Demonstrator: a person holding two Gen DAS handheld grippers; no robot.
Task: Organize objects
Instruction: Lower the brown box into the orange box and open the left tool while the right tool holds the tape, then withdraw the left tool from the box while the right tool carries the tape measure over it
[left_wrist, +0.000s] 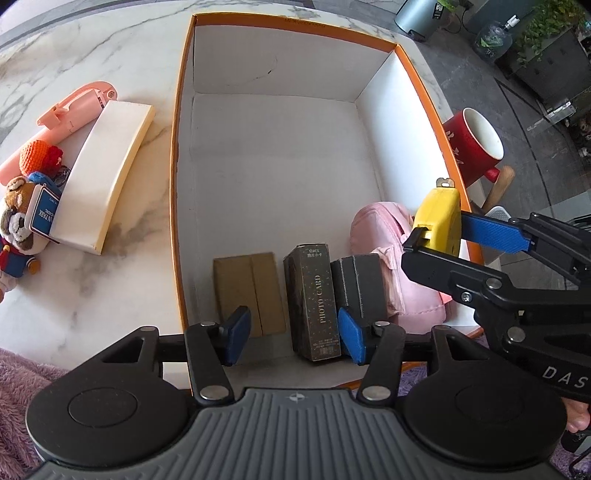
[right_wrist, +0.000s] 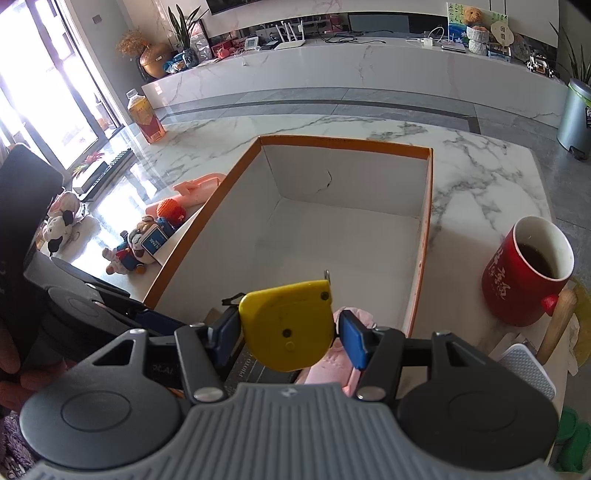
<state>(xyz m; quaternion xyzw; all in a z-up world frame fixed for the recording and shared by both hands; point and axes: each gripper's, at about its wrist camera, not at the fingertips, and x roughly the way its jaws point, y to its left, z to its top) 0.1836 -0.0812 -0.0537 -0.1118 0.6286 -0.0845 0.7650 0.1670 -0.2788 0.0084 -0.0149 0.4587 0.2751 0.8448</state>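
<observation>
An orange-rimmed white box (left_wrist: 177, 147) lies open on the marble table. Along its near wall stand a flat brown box (left_wrist: 249, 291), a dark "PHOTO CARD" box (left_wrist: 314, 302), a dark grey box (left_wrist: 358, 284) and a pink pouch (left_wrist: 376, 229). My left gripper (left_wrist: 294, 336) points down into the box. It is open, with its blue pads either side of the brown and PHOTO CARD boxes and not squeezing them. My right gripper (right_wrist: 291, 336) is shut on a yellow tape measure (right_wrist: 291, 325), which hangs over the pink pouch at the box's near right corner.
Left of the box lie a white slab-like box (left_wrist: 103, 177), a pink gadget (left_wrist: 77, 107), an orange crochet ball (left_wrist: 37, 151) and a plush dog (left_wrist: 18, 221). A red mug (right_wrist: 524, 273) holding dark liquid stands right of the box, beside a wooden handle (right_wrist: 557, 321). A bottle (right_wrist: 146, 118) stands far left.
</observation>
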